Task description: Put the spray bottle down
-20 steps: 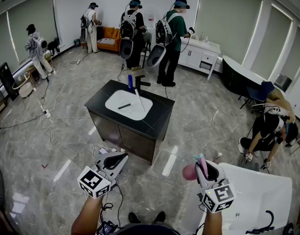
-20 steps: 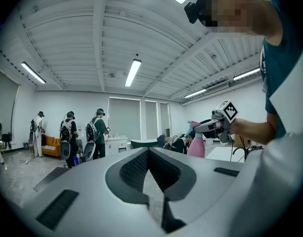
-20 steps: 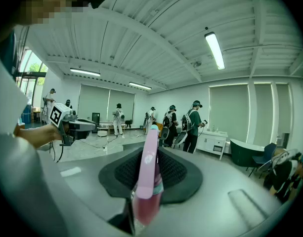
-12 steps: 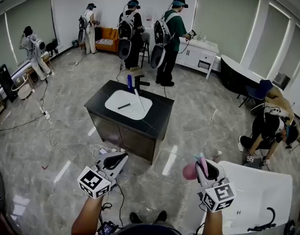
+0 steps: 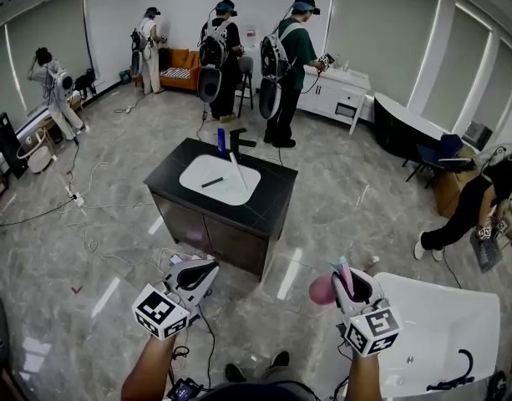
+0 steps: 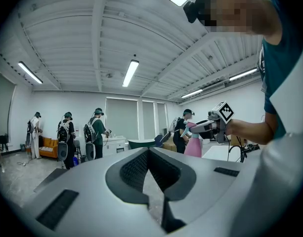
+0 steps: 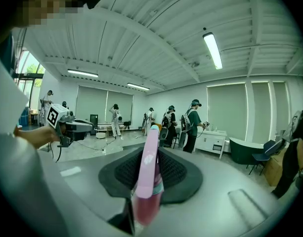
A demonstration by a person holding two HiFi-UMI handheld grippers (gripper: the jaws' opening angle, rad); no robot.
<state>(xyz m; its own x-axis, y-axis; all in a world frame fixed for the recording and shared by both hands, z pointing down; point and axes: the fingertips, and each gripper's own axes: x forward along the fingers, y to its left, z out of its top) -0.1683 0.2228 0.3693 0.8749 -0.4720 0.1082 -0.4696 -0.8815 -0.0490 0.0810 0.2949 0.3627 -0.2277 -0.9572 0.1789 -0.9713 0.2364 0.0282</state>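
A pink spray bottle point(image 5: 322, 291) hangs in the air at the near right, its head clamped in my right gripper point(image 5: 349, 281), which is shut on it. The right gripper view shows the bottle point(image 7: 149, 179) standing upright between the dark pads point(image 7: 178, 174). It hangs just left of the white table point(image 5: 443, 324), near that table's left edge. My left gripper point(image 5: 204, 270) hovers over the floor at the near left, shut and empty, its jaws meeting at the tips point(image 6: 149, 150). The left gripper view also catches the bottle point(image 6: 193, 145) off to the right.
A dark counter point(image 5: 272, 192) with a white sink and a blue bottle point(image 5: 222, 140) stands mid-room ahead. Cables trail across the floor on the left. A black curved item point(image 5: 456, 376) lies on the white table's near corner. Several people stand at the back; one bends at far right.
Both grippers and the bottle have stayed where they were. The person at the far right has risen from a crouch and shifted toward the right edge.
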